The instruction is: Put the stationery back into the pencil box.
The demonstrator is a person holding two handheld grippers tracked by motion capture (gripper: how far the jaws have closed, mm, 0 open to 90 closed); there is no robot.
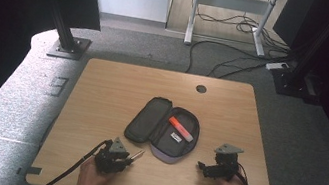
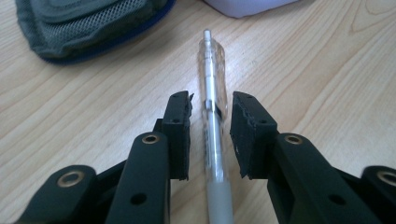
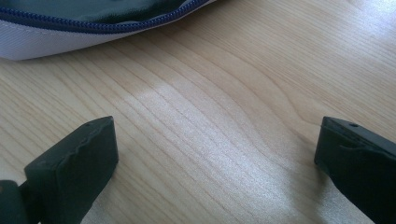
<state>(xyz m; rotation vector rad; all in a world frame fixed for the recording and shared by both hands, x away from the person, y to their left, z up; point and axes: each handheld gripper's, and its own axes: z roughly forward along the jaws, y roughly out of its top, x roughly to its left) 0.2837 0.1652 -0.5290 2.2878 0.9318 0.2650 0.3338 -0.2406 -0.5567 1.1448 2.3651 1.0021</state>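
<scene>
Clear pen (image 2: 212,116) lies flat on the wooden table (image 2: 327,60), running lengthwise between the jaws of the left gripper (image 2: 210,135), tip pointing away toward the open pencil case (image 1: 163,125). In the left gripper view a thin gap shows on each side of the barrel, so the pads (image 2: 180,135) are not pressing on it; pen is loose, not grasped. In the high view the pen (image 1: 136,156) sticks out of the left gripper (image 1: 113,157) near the table's front edge, just short of the case's near rim. Case is unzipped and spread flat mid-table, an orange item (image 1: 181,128) and a small labelled one (image 1: 176,136) in its right half.

Right gripper (image 3: 215,154) is released wide, nothing but bare wood between the jaws, the case's white edge and blue zip (image 3: 107,25) ahead of it. In the high view the right gripper (image 1: 218,166) sits right of the case.

Likely step: getting the pen into the case. To do it well, I'd clamp square across the barrel near its middle so it doesn't pivot or roll, lift level, clear the zip rim, set it down in the case beside the orange item. Risk: a slick round barrel can squirt out of an off-centre pinch. Right gripper could steady the case's edge
</scene>
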